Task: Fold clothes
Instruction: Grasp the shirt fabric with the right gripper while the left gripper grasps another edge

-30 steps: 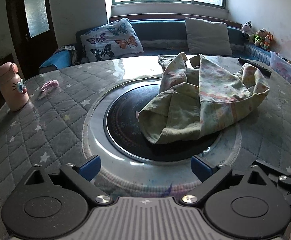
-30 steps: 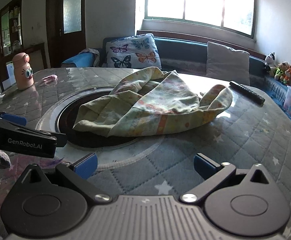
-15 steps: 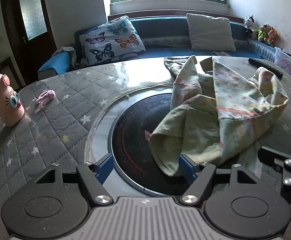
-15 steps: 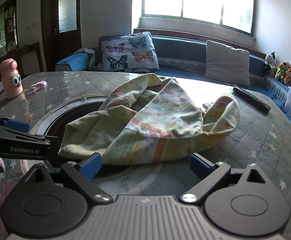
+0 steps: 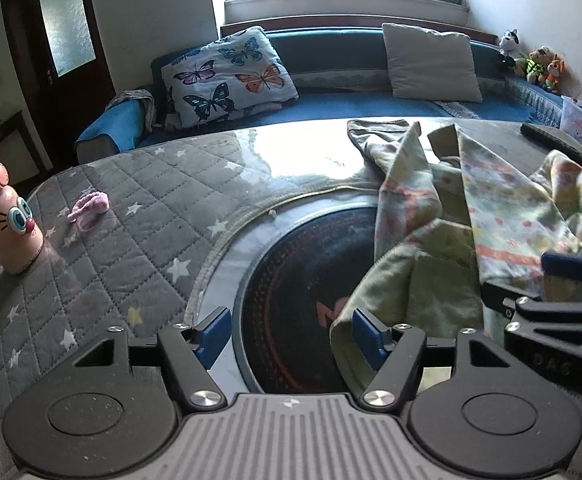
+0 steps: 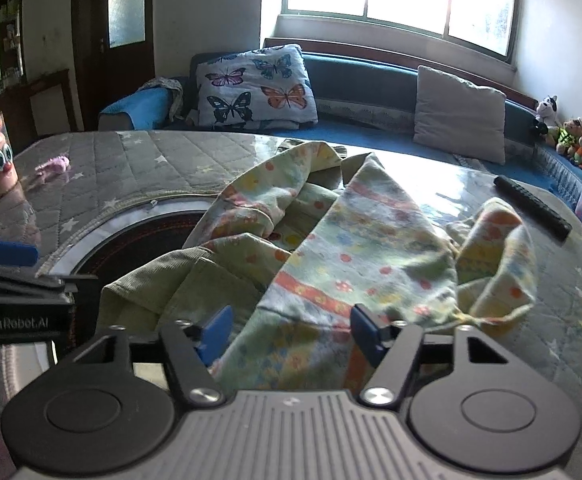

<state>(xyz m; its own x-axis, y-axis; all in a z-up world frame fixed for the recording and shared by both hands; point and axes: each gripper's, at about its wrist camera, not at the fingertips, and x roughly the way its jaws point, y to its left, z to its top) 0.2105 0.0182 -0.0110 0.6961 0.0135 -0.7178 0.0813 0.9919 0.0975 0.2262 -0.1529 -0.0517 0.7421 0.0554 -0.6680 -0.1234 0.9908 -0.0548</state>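
A crumpled pale green garment with a flower print lies in a heap on the round table, partly over the black round plate. It also shows in the right wrist view. My left gripper is open over the plate; its right pad touches the garment's near left corner. My right gripper is open, with the garment's near hem lying between its pads. Each gripper shows at the edge of the other's view.
A pink cartoon bottle and a small pink item stand on the quilted grey table cover at the left. A black remote lies at the right. A blue sofa with cushions stands behind the table.
Both grippers have moved forward and lower, up to the garment's near edge. The jaws have narrowed somewhat but stay open. The garment has not moved.
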